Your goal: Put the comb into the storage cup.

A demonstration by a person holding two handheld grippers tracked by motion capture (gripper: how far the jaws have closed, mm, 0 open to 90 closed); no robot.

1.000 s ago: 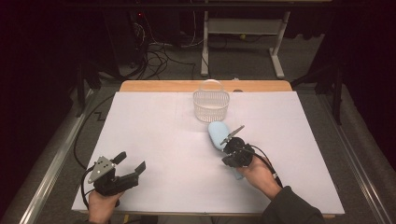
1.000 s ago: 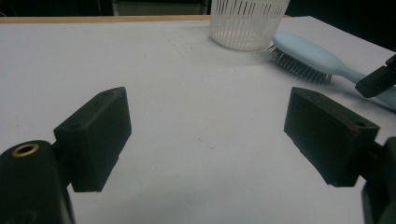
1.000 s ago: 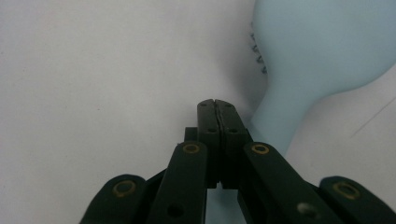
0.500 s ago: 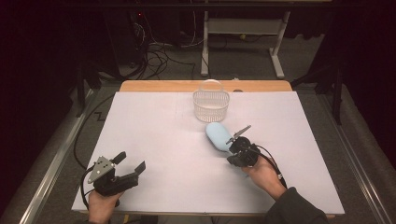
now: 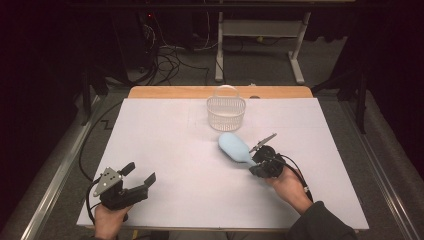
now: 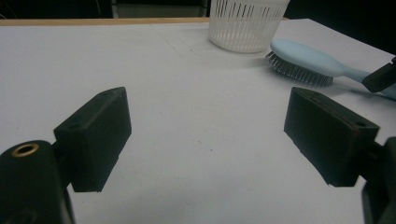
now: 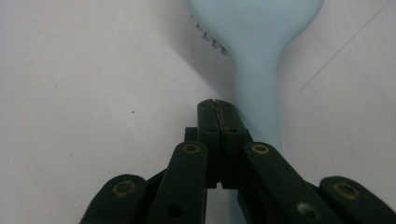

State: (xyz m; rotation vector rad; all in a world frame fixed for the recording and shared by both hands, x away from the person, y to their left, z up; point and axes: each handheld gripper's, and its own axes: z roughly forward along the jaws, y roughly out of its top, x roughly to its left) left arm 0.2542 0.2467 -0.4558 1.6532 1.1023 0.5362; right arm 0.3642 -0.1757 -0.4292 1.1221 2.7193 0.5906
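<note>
Pale blue plastic, the hairbrush (image 5: 233, 147) lies bristles-down on the white table cover (image 5: 175, 150), just in front of the white slatted basket (image 5: 226, 111), its handle running toward the right gripper (image 5: 260, 159). In the right gripper view that gripper's jaws are pressed flat together with nothing between them, lying over the handle's left edge. The left gripper (image 5: 135, 187), held in a hand (image 5: 109, 221) at the near left corner well apart from the brush, has its jaws spread wide over bare cover.
</note>
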